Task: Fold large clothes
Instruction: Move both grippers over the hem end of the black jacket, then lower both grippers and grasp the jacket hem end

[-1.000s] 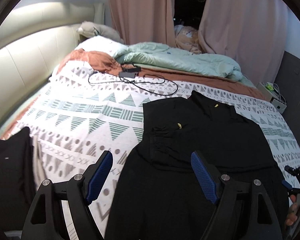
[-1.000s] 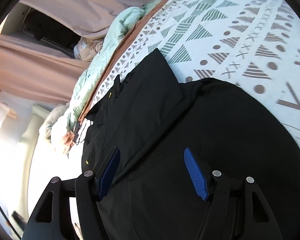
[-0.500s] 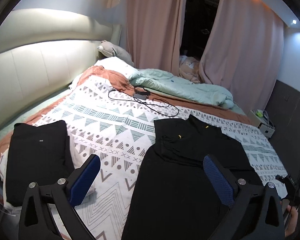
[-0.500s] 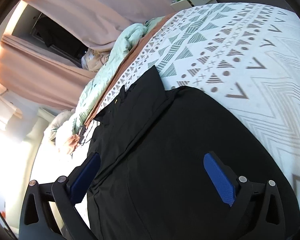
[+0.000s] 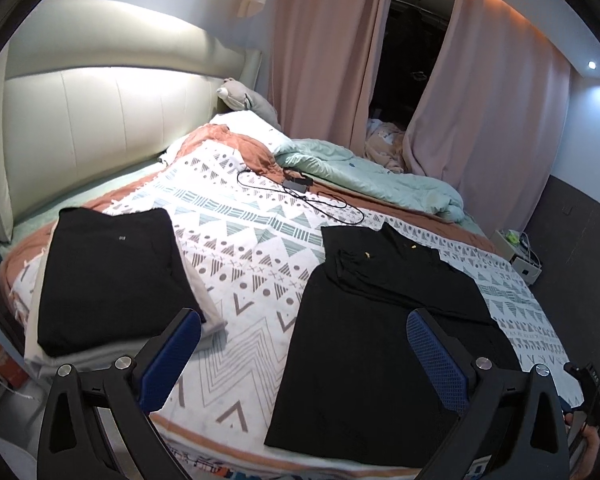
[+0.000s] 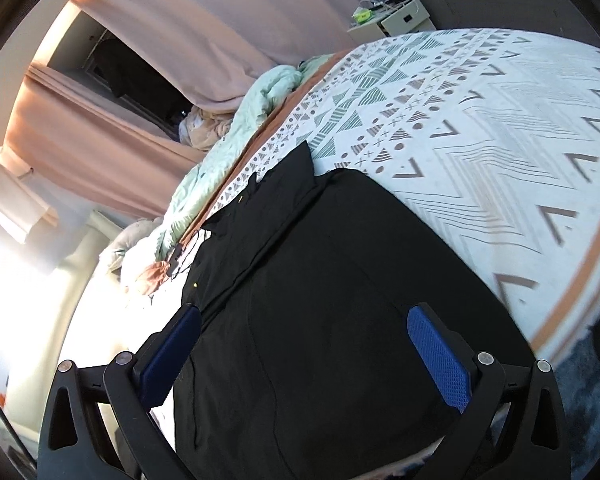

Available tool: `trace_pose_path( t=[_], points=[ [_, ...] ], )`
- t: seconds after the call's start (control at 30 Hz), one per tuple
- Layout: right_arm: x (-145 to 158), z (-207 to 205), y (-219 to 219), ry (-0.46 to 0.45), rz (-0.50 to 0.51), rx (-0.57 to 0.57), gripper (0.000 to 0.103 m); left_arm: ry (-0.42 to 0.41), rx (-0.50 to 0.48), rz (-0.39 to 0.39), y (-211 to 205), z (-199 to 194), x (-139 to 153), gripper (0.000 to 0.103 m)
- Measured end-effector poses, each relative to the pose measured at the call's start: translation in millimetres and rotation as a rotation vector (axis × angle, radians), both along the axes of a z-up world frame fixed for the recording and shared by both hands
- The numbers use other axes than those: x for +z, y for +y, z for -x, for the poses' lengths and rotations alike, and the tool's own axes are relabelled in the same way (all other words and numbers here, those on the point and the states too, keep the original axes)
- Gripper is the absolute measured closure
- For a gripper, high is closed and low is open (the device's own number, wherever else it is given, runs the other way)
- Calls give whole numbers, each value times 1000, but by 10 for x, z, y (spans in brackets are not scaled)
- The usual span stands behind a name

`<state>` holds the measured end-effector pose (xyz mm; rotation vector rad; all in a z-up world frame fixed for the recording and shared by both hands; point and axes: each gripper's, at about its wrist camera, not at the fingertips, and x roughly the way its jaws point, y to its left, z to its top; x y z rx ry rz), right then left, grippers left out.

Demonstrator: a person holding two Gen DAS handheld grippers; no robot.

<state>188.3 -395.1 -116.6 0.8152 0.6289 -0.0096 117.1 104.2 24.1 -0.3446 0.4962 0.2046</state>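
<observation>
Garments: two black (image 5: pixel 384 332) (image 5: pixel 108 276) | grippers: left (image 5: pixel 304 356), right (image 6: pixel 304 356), both wide open, empty

The black garment (image 5: pixel 384 332) is looking like matt, smooth cloth, showing soft creases. The folded black garment (image 5: pixel 108 276) is showing the same dull fabric. The bedspread (image 5: pixel 256 264) is reading as printed woven cloth, flat and non-shiny. The mint duvet (image 5: pixel 372 180) is appearing puffy and soft. The headboard (image 5: pixel 100 120) is looking like padded leather with a slight sheen. The curtains (image 5: pixel 324 60) are hanging as matt pink fabric. Each hand-held gripper, left (image 5: pixel 304 354) and right (image 6: pixel 304 354), is showing matt black plastic arms, textured blue rubbery pads (image 5: pixel 436 360) and shiny metal screws.
</observation>
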Motion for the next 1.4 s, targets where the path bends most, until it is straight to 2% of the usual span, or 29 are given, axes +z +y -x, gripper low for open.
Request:
trace_pose_path(
  t=[0.13, 0.3, 0.37, 0.5, 0.57, 0.63, 0.7, 0.77, 0.83, 1.1, 1.23, 1.4],
  points=[
    [49, 315, -51, -17, 24, 8, 0, -2, 4, 36, 22, 142, -155, 0],
    [-15, 553, -195, 14, 44, 11, 0, 15, 2, 66, -7, 231, -401, 0],
    [-63, 636, -258, 36, 68, 9, 0, 32, -13, 88, -7, 253, -530, 3],
    [-133, 819, -400, 55, 129, -19, 0, 85, -30, 142, 29, 232, -812, 20],
    [-190, 910, -490, 69, 139, -25, 0, 104, -43, 169, 57, 225, -930, 24],
    [-259, 964, -568, 78, 125, -17, 4, 122, -56, 207, 85, 208, -1063, 28],
    [-372, 1004, -637, 94, 102, 3, 21, 138, -68, 237, 99, 183, -1176, 33],
    [-488, 993, -668, 122, 80, 25, 28, 160, -73, 267, 120, 152, -1292, 40],
    [-619, 979, -680, 133, 51, 47, 30, 181, -74, 300, 159, 112, -1421, 45],
    [-1000, 740, -688, 184, -24, 74, 43, 291, -35, 387, 361, -132, -1835, 50],
    [-1184, 610, -688, 215, -72, 89, 46, 314, -32, 421, 383, -194, -1961, 51],
    [-1258, 518, -680, 199, -114, 108, 51, 356, -44, 466, 367, -273, -2045, 55]
  ],
)
